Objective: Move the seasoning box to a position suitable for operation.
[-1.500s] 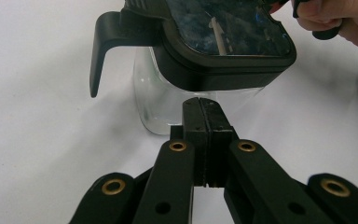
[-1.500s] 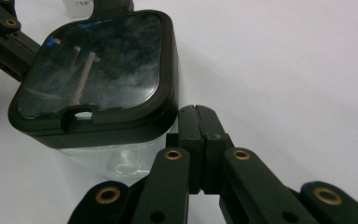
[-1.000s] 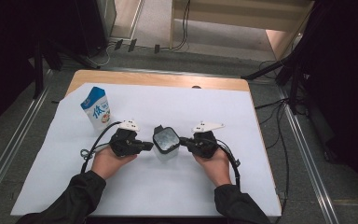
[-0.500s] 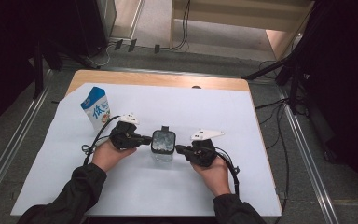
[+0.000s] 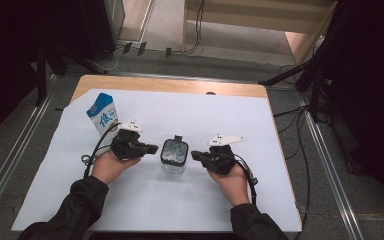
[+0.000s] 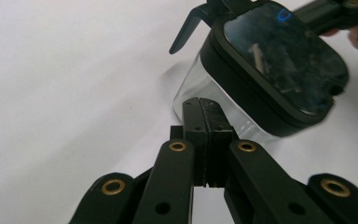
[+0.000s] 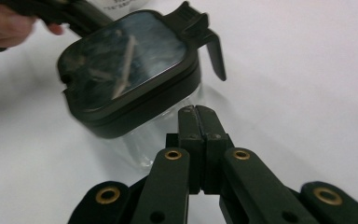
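Note:
A clear square jar with a black lid (image 5: 174,155) stands upright on the white sheet, between my two grippers. My left gripper (image 5: 152,148) sits just left of it, jaws pressed together with nothing between them. In the left gripper view the shut gripper (image 6: 203,103) points at the jar (image 6: 270,70), close to its glass wall. My right gripper (image 5: 194,154) lies a little to the jar's right, also shut and empty. In the right gripper view its tips (image 7: 196,112) sit just short of the jar (image 7: 130,70), whose latch tab sticks out at the far side.
A blue and white milk carton (image 5: 101,112) stands at the back left of the white sheet (image 5: 230,120). A strip of wooden table edge (image 5: 170,85) runs along the far side. Metal rails flank the table.
Both grippers have drawn back from the jar, the left one leftward and the right one rightward. The jar now stands free on the sheet between them.

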{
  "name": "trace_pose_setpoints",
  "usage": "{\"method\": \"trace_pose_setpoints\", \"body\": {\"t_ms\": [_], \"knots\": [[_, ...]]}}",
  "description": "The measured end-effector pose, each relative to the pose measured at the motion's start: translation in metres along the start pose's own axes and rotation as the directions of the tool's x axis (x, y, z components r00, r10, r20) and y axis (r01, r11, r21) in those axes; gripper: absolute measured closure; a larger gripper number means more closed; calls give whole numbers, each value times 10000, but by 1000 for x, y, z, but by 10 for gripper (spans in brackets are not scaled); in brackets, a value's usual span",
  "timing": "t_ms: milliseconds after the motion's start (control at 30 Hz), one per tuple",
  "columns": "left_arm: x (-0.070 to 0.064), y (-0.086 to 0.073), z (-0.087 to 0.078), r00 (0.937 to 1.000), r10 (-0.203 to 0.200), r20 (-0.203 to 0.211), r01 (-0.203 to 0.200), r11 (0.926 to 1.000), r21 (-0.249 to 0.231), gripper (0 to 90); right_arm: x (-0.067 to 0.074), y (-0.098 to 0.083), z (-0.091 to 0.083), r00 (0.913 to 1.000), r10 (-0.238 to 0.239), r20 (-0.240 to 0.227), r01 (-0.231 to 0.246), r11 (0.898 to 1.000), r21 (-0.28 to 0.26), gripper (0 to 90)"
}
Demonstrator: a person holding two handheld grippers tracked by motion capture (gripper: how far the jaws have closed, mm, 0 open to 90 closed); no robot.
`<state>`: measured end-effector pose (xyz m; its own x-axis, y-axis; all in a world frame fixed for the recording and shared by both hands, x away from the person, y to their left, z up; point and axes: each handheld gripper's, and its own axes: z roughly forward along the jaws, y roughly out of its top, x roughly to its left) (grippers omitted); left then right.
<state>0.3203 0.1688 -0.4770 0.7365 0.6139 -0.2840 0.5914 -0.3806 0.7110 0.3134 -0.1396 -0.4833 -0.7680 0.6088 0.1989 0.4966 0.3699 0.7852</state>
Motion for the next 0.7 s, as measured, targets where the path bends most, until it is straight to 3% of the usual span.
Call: {"method": "trace_pose_setpoints", "body": {"t_ms": [267,700], "knots": [[-18,-17,-15,9999,-66,-76,66,10000,-57,900,-14,15,12,10000,-46,17,46,10000,-79,900],[-49,-26,10,9999,143,93,-144,9999,70,900,-25,26,31,9997,-60,-242,61,10000,19,900]]}}
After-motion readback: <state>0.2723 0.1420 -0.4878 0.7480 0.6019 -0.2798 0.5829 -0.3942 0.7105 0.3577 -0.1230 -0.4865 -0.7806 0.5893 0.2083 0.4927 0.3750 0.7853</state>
